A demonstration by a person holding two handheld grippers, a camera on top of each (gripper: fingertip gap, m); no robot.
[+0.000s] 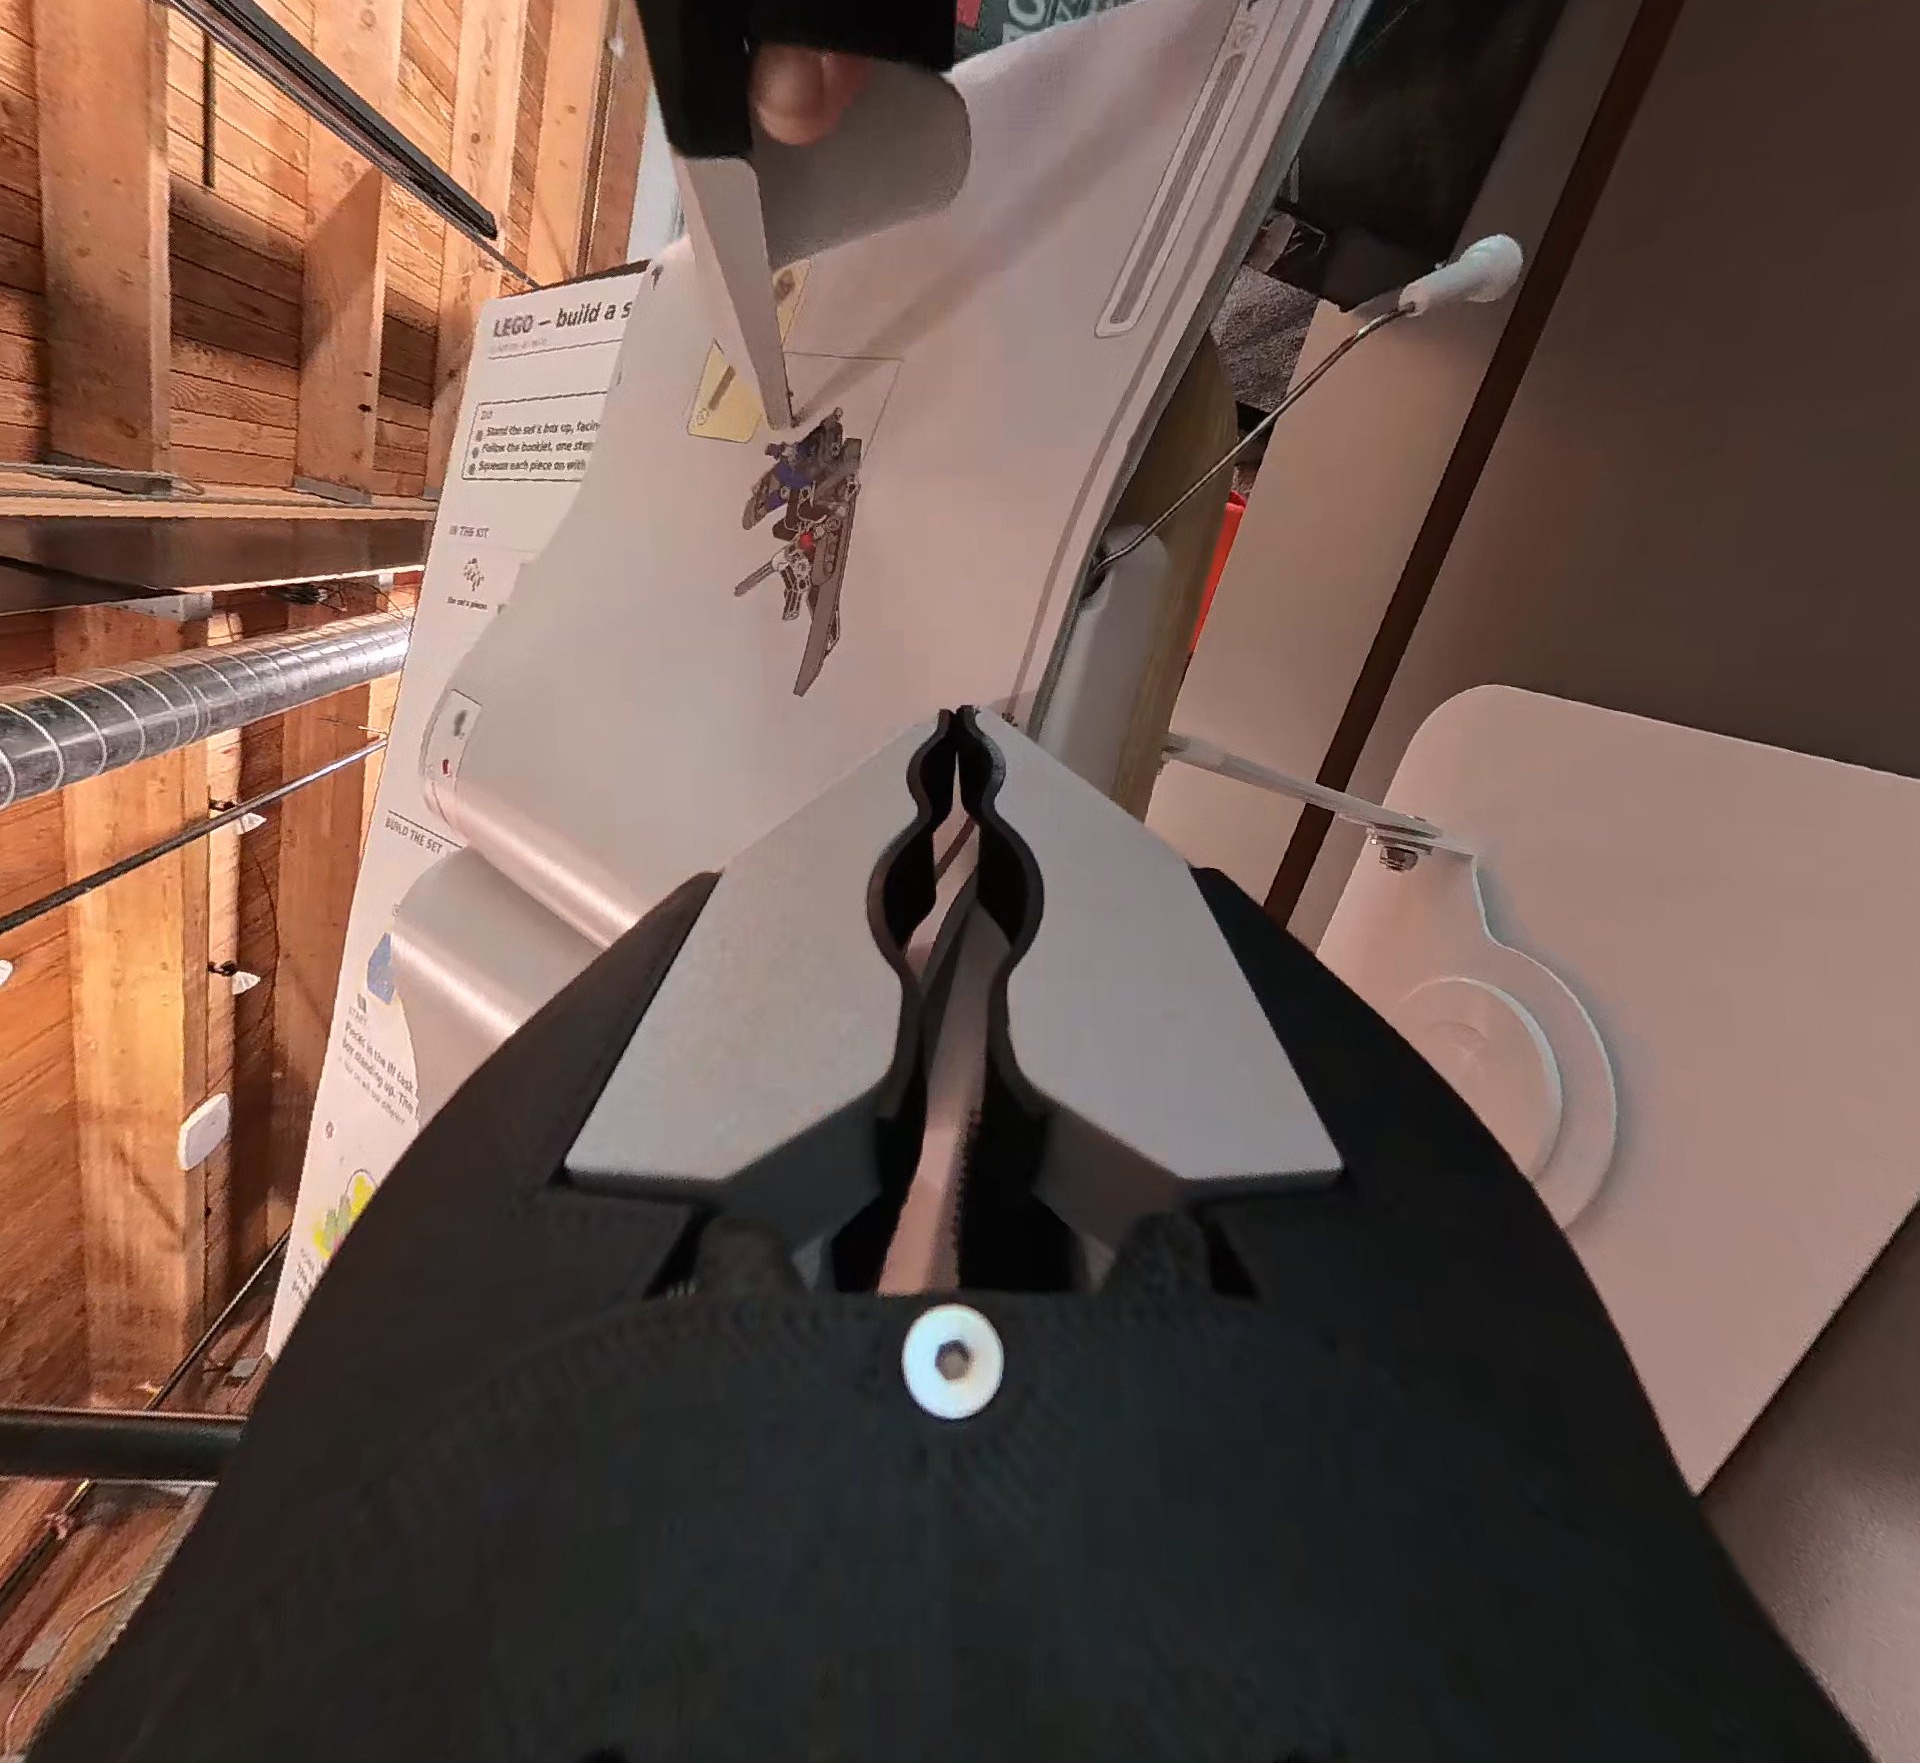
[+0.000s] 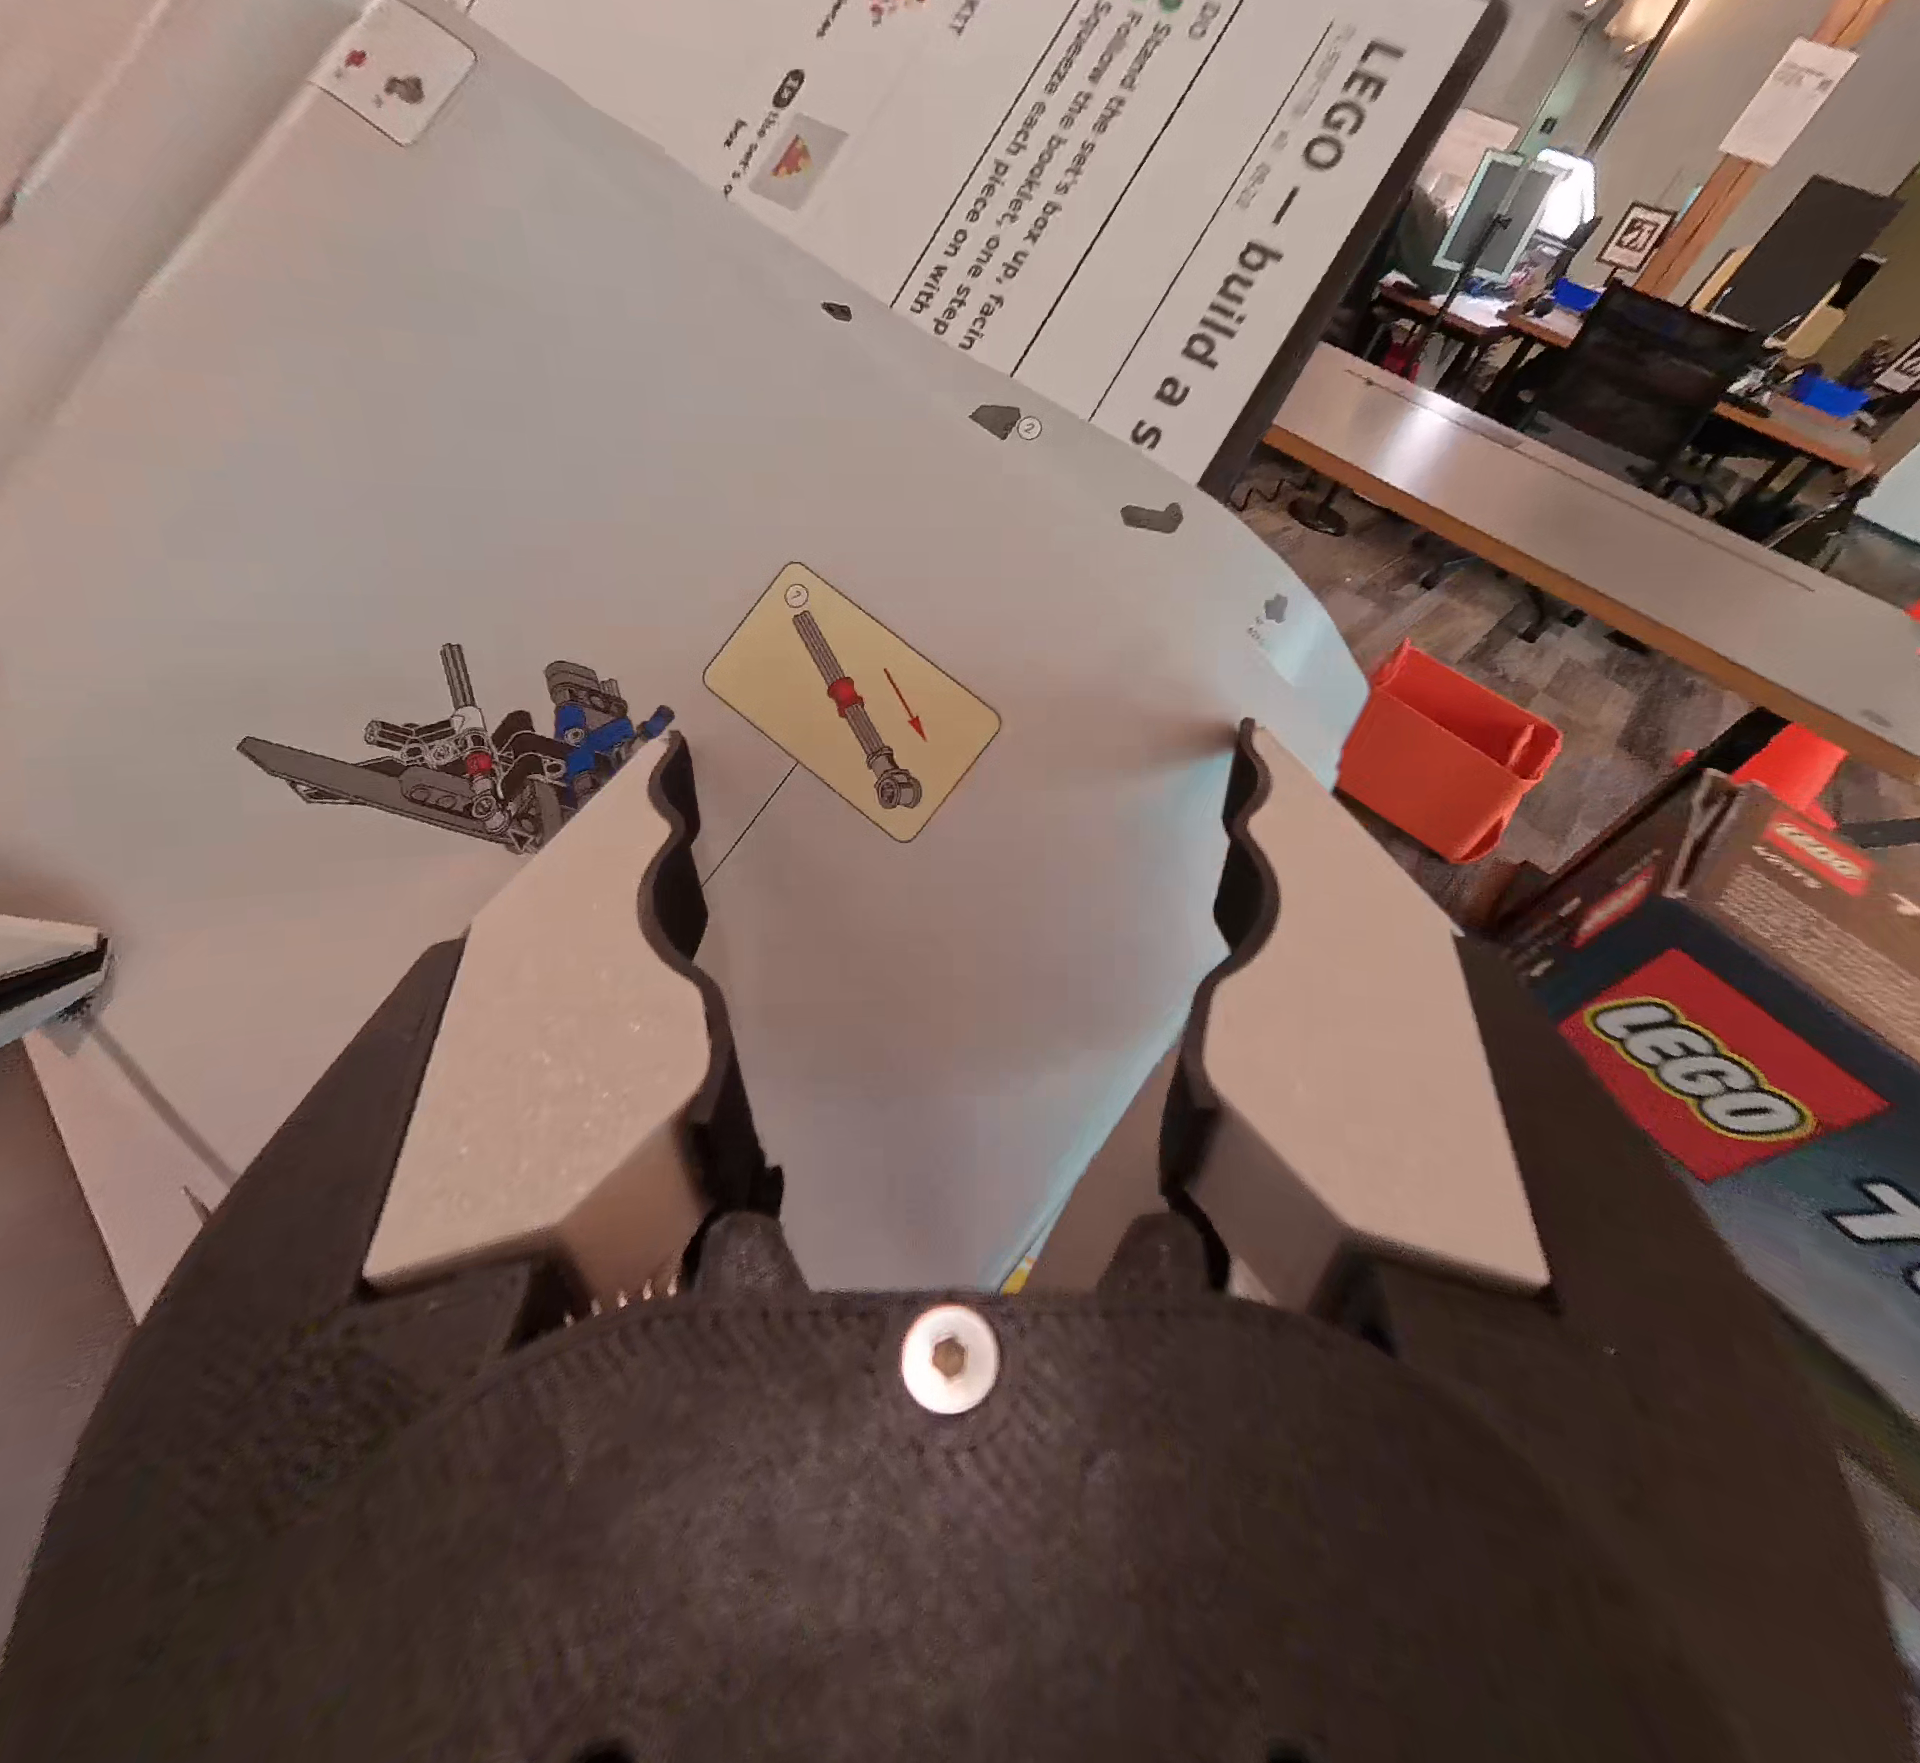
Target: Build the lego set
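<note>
Right gripper (image 2: 961, 757) — fingers spread wide, nothing between them, hovering just over a booklet page (image 2: 520, 466) directly ahead. Page's long edge runs forward from the left gripper (image 1: 961, 726), which is clamped on its near edge, so the left is nearer. Lego box (image 2: 1725, 1069) lies to the right gripper's right. Printed yellow callout (image 2: 852, 700) — just beyond its fingertips.

both wrist views sit close over the open instruction booklet (image 1: 831, 508), facing along their fingers; they share its printed page and the instruction board (image 2: 935, 103) behind.
</note>
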